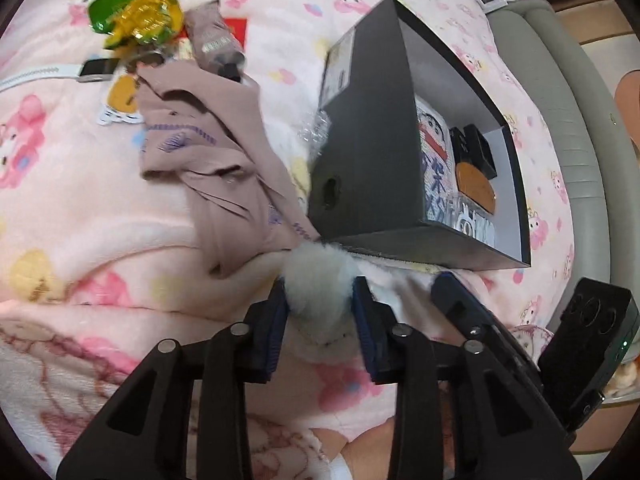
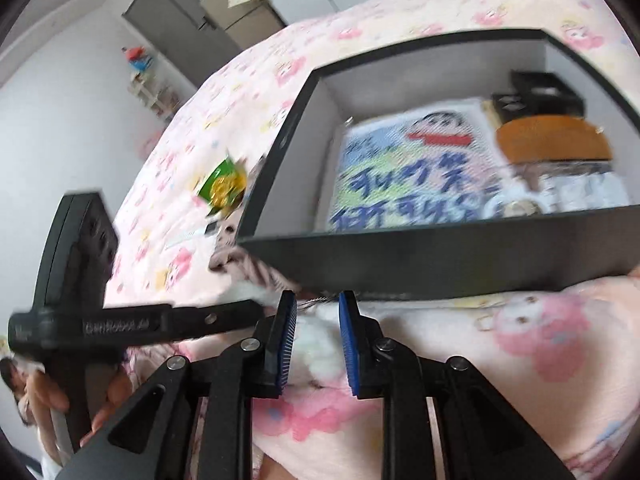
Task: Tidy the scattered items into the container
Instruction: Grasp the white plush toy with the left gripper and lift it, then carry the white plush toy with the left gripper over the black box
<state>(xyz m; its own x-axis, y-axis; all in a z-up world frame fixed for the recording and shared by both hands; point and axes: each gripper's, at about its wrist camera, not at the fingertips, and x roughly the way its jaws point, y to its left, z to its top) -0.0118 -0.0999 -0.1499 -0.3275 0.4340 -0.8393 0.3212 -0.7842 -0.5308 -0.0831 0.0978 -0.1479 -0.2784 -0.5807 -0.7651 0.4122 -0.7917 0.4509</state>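
Observation:
A white fluffy toy [image 1: 320, 276] lies on the pink blanket just in front of the black box [image 1: 368, 184]. My left gripper [image 1: 320, 292] is shut on it, both blue pads pressed into the fluff. The toy's white fluff [image 2: 316, 344] also lies between the pads of my right gripper [image 2: 317, 300], whose jaws stand apart. In the left wrist view the right gripper [image 1: 456, 292] sits beside the toy, at the box's near corner. The box [image 2: 440, 256] is open on top and holds a cartoon-print item [image 2: 408, 176], a black case [image 2: 536, 96] and an orange disc [image 2: 552, 140].
Scattered on the blanket beyond lie a mauve cloth [image 1: 208, 152], a green and gold snack packet [image 1: 136, 20], a brown pouch [image 1: 216, 40], a white-strapped watch [image 1: 80, 70] and a yellow keychain [image 1: 122, 96]. A grey bed edge [image 1: 580, 140] runs along the right. A person's hand [image 2: 48, 400] holds the left gripper.

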